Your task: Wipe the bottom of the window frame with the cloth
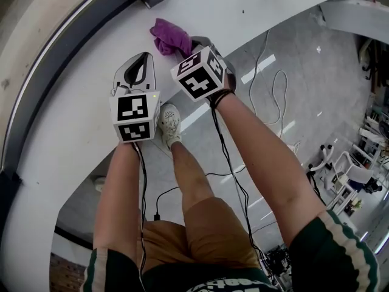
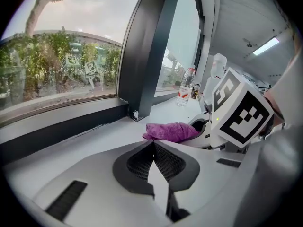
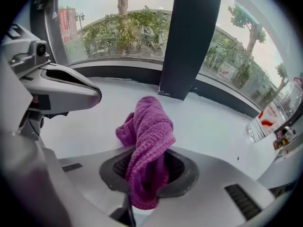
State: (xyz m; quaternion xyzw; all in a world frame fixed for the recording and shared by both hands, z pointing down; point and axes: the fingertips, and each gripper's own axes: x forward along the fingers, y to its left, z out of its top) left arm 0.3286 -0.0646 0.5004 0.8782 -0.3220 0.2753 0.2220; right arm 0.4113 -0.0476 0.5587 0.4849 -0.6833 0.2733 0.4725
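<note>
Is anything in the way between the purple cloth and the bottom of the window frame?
Nothing visible. The right gripper grips the cloth, and only bare white sill lies between it and the dark bottom frame. The left gripper sits off to one side, the bottle to the other.

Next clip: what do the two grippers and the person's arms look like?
The left gripper and right gripper have light grey shells, dark ribbed pads and a white cube with black square markers each. Thin black cables trail along the forearms. Sleeves are dark green with pale stripes.
</note>
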